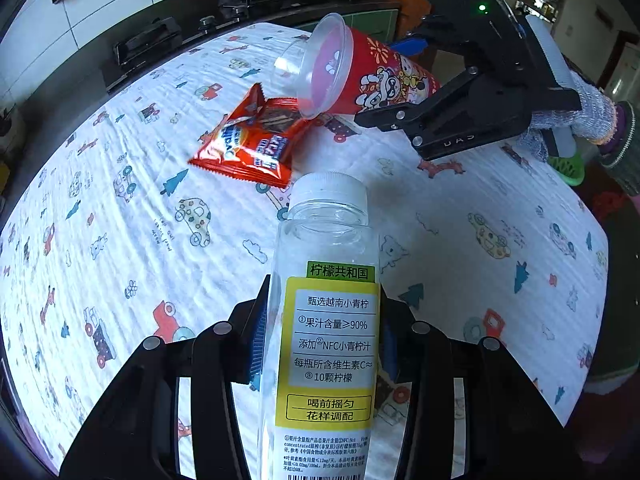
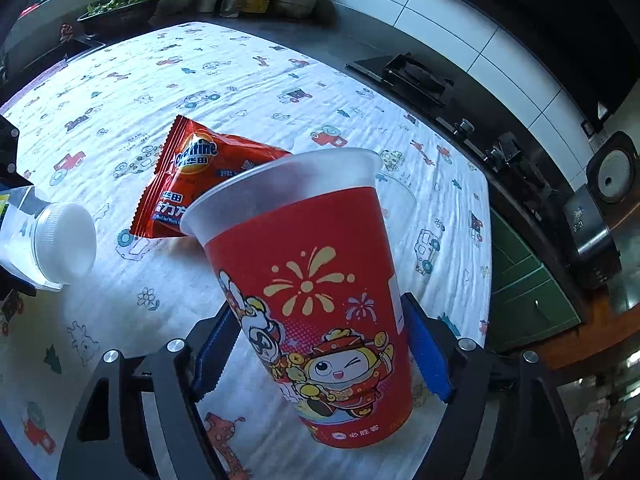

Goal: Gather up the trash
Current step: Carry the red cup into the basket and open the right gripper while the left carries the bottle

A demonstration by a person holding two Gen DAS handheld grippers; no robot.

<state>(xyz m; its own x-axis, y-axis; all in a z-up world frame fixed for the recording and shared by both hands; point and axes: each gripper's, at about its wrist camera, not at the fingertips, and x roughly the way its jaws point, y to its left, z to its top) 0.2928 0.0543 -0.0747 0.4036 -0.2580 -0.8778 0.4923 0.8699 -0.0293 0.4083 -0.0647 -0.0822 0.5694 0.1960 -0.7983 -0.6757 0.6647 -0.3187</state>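
Patterned tablecloth [image 1: 120, 220], wrapper [image 1: 250, 140] partly behind cup [image 2: 316, 280], bottle [image 1: 324, 340] base cropped.

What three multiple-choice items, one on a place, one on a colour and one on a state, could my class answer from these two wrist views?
1. Where does the snack wrapper lie?
A. on the patterned cloth
B. inside the cup
C. in the left tongs

2. What colour is the bottle's cap?
A. green
B. white
C. black

3. What do the right tongs hold?
A. nothing
B. the wrapper
C. the red cup

Key: 1 A, the wrapper rests flat on the cloth, clear of both tongs. 2 B, both views show a white ribbed cap. 3 C, the blue pads press the cup's two sides, while the left tongs grip the clear bottle.
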